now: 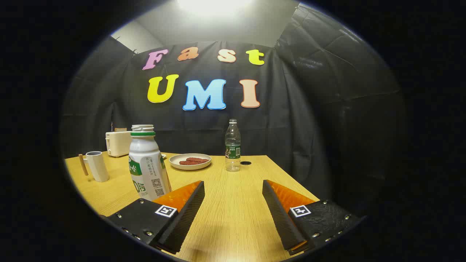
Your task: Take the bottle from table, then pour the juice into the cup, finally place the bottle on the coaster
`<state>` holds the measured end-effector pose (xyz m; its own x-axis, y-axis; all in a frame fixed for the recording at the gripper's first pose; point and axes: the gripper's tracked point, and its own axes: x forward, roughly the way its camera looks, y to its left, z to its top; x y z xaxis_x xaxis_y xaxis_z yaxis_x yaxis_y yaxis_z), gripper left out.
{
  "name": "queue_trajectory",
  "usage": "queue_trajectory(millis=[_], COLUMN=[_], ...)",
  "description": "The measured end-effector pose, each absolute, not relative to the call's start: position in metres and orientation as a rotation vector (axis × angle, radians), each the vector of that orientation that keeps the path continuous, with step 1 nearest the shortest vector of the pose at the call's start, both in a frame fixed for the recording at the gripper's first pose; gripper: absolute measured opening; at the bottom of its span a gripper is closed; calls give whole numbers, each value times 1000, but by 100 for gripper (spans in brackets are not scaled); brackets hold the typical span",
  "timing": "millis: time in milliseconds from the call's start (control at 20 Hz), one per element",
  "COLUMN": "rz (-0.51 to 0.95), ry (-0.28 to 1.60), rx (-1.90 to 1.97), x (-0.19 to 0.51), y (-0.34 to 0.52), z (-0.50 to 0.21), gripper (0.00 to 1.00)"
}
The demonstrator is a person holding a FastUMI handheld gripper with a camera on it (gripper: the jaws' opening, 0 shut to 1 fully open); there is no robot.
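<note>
A white juice bottle (pixel 147 163) with a green neck ring and an uncapped mouth stands upright on the wooden table (pixel 233 211), just ahead of and to the left of my left finger. A white cup (pixel 97 166) with a wooden handle stands further left, beyond the bottle. My gripper (pixel 233 187) is open, with only bare tabletop between its fingers. The bottle lies outside the gap, beside the left finger's outer edge.
A clear water bottle (pixel 233 145) stands straight ahead past the fingers. A plate (pixel 190 161) with dark red food lies to its left. A white toaster (pixel 118 143) sits at the back left. A small dark disc (pixel 246 162) lies beside the water bottle.
</note>
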<state>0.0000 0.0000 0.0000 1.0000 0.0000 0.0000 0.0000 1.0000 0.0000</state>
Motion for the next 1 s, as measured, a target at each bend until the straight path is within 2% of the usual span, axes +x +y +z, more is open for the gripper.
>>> queue_trajectory(millis=[600, 1000], rz=[-3, -13], ry=[-5, -19], rx=[1, -23], x=[5, 47], y=[-1, 1], z=[0, 6], gripper=[97, 97])
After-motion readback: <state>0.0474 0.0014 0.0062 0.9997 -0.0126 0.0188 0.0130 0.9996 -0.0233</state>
